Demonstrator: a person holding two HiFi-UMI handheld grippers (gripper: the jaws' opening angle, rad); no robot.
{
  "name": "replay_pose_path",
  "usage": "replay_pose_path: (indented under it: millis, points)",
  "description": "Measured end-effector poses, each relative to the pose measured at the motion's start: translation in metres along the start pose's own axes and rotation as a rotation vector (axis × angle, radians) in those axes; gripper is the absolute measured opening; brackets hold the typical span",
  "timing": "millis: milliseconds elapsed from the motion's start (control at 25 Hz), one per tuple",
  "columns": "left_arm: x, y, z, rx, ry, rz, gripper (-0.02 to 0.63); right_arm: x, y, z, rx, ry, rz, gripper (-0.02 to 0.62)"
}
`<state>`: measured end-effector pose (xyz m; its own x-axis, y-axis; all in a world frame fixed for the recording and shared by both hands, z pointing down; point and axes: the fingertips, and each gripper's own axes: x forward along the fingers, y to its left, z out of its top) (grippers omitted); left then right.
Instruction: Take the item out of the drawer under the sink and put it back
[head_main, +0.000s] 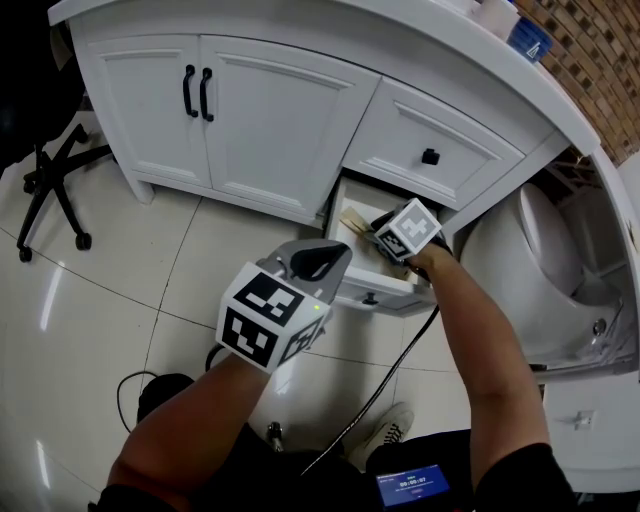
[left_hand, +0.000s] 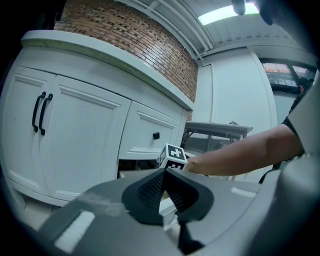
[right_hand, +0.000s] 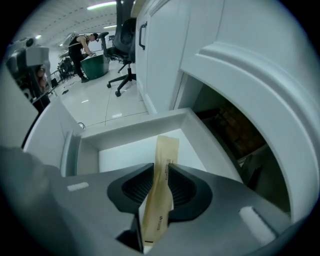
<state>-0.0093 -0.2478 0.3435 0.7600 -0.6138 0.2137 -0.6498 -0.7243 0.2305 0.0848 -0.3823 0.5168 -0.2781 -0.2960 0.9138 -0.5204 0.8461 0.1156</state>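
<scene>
The white drawer (head_main: 372, 288) under the sink stands pulled out. My right gripper (right_hand: 161, 186) is shut on a tan paper packet (right_hand: 161, 190), holding it upright over the drawer's white bottom (right_hand: 132, 150). In the head view the right gripper (head_main: 397, 243) sits above the open drawer, and the tan packet (head_main: 355, 222) pokes out beside it. My left gripper (head_main: 318, 262) hovers in front of the drawer, shut with nothing between its jaws. The left gripper view shows the left gripper (left_hand: 164, 187) pointing toward the right gripper's marker cube (left_hand: 172, 156).
A white vanity with double doors (head_main: 200, 110) and an upper drawer with a black knob (head_main: 430, 156) stands behind. A toilet (head_main: 545, 260) is to the right. A black office chair base (head_main: 55, 190) sits at left. A black cable (head_main: 370, 400) runs across the tiled floor.
</scene>
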Motion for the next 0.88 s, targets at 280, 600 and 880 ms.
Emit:
replay_pose_path:
  millis: [280,600,880]
  points:
    - [-0.001,0.0,0.001,-0.002,-0.004,-0.003,0.006,0.017,-0.001,-0.014,0.031,0.057,0.019,0.095]
    - [-0.003,0.0,0.003,-0.008,-0.008,-0.002,0.006,0.018,-0.004,-0.014,0.059,0.034,0.022,0.067]
    - [-0.002,-0.003,0.003,0.002,-0.005,-0.01,0.006,0.016,-0.004,-0.012,0.019,0.026,-0.017,0.035]
